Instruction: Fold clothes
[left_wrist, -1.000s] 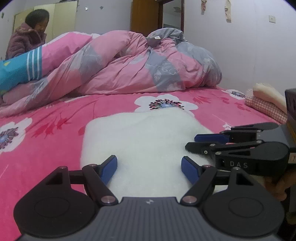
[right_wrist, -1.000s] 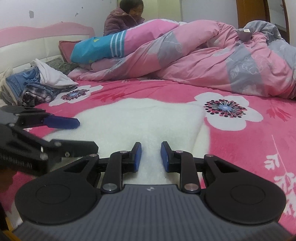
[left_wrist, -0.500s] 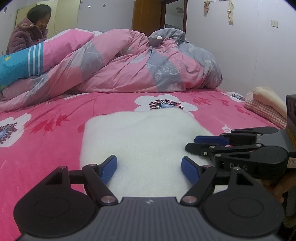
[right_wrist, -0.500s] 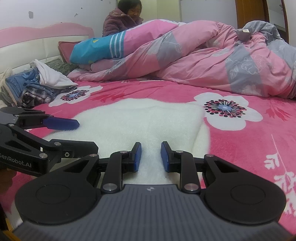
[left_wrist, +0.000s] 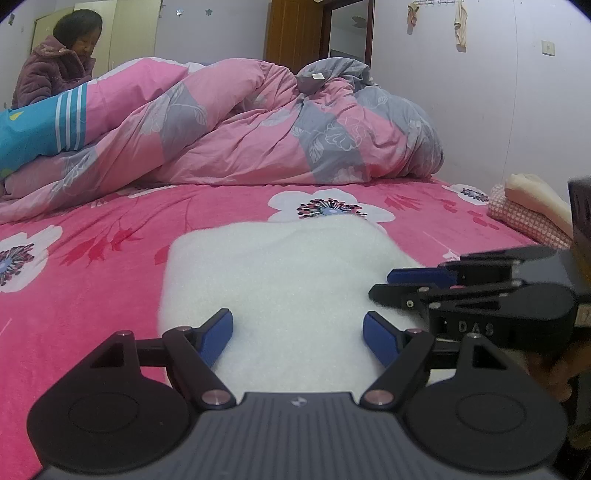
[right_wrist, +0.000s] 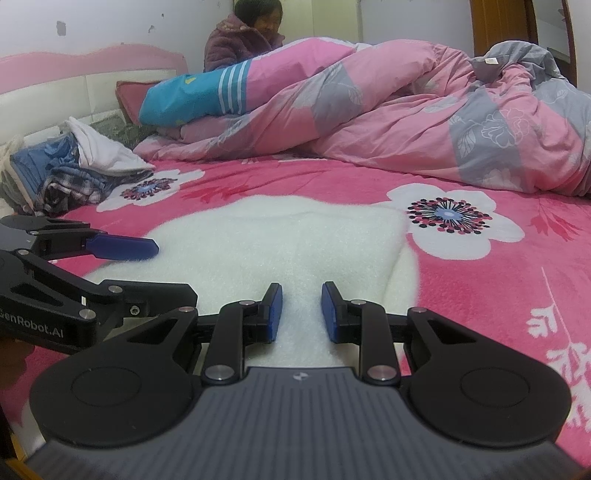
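garment: white fluffy fleece piece (left_wrist: 280, 280), soft nubbly pile, spread flat in a rounded rectangle, one side doubled over into a thick soft edge in the right wrist view (right_wrist: 402, 254)
bedsheet: hot pink plush bedsheet (left_wrist: 92, 266), big white flowers with dark dotted centres, lies smooth
duvet: puffy pink-and-grey floral duvet (left_wrist: 258, 136), heaped and wrinkled along the far side of the bed
pillow: blue pillow with white stripes (right_wrist: 192, 96), tucked against the duvet
clothes pile: rumpled clothes pile (right_wrist: 74, 173) near the pink padded headboard (right_wrist: 85, 70), white, denim-blue and plaid bits
folded stack: pink checked cloth with a cream piece on top (left_wrist: 528, 210), at the bed's edge
room: pale walls, wooden door (left_wrist: 291, 33), someone in a purple fuzzy jacket (left_wrist: 51, 70) sitting behind the duvet
left tongs: left tongs (left_wrist: 297, 334) spread wide, blue pads apart, nothing gripped, fleece's near edge right between and under them
right tongs: right tongs (right_wrist: 297, 312) narrowed to a small gap, pads not touching, nothing pinched, low over the fleece's near edge
layout: both tongs side by side at the near end of the fleece, rest of it stretching away toward the duvet
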